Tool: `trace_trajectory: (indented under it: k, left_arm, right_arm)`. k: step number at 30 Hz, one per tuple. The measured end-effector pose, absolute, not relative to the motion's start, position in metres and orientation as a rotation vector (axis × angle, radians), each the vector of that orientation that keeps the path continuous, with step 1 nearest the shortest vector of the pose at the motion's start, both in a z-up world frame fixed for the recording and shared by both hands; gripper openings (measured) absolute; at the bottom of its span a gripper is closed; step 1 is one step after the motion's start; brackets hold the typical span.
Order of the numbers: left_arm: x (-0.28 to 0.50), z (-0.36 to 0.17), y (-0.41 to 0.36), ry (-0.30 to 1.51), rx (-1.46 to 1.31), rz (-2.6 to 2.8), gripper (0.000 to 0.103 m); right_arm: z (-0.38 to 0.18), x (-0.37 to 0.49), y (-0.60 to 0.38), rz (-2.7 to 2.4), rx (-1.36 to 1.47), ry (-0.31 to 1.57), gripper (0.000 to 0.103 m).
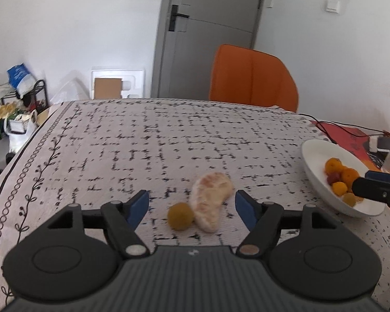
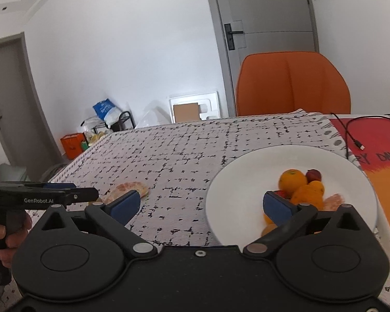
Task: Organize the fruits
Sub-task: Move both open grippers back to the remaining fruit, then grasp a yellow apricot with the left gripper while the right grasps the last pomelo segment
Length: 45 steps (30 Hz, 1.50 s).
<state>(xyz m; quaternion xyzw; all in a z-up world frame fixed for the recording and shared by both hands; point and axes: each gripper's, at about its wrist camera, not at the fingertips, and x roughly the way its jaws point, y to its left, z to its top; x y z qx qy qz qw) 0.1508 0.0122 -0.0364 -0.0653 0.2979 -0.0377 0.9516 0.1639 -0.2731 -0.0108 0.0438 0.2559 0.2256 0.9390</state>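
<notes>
A peeled citrus piece [image 1: 212, 200] and a small yellow fruit [image 1: 180, 215] lie side by side on the patterned tablecloth, just ahead of my left gripper [image 1: 192, 205], which is open and empty with the fruits between its fingers. The white plate [image 2: 236, 182] holds several oranges [image 2: 292, 182], small red fruits and a peeled segment. My right gripper [image 2: 202, 205] is open and empty, its right finger over the plate. The plate also shows in the left wrist view [image 1: 314, 161], and the peeled piece in the right wrist view [image 2: 128, 189].
An orange chair [image 1: 252, 78] stands behind the table's far edge. A red mat [image 2: 377, 143] with a black cable [image 2: 351, 135] lies right of the plate. Clutter and a rack [image 1: 20, 98] sit on the floor at the left.
</notes>
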Motion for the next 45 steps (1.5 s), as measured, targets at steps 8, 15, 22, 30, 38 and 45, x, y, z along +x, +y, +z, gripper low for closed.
trace_trajectory:
  k: [8, 15, 22, 30, 38, 45]
  left_arm:
    - [0.156, -0.048, 0.026, 0.632, -0.175, -0.091, 0.058]
    - [0.163, -0.062, 0.032, 0.666, -0.218, -0.128, 0.039]
    - [0.164, -0.058, 0.037, 0.658, -0.211, -0.142, 0.024]
    - [0.156, -0.052, 0.058, 0.634, -0.234, -0.107, 0.024]
    - [0.151, -0.052, 0.076, 0.625, -0.246, -0.075, 0.024]
    - [0.145, -0.051, 0.091, 0.617, -0.265, -0.042, 0.024]
  right_arm:
    - [-0.015, 0.168, -0.252, 0.489, 0.062, 0.541, 0.102]
    - [-0.019, 0.173, -0.229, 0.502, 0.042, 0.556, 0.102]
    - [-0.022, 0.177, -0.210, 0.530, 0.043, 0.566, 0.100]
    - [-0.028, 0.183, -0.191, 0.580, 0.040, 0.612, 0.091]
    - [-0.036, 0.188, -0.168, 0.642, 0.041, 0.659, 0.081]
    - [-0.044, 0.196, -0.152, 0.674, 0.053, 0.704, 0.081]
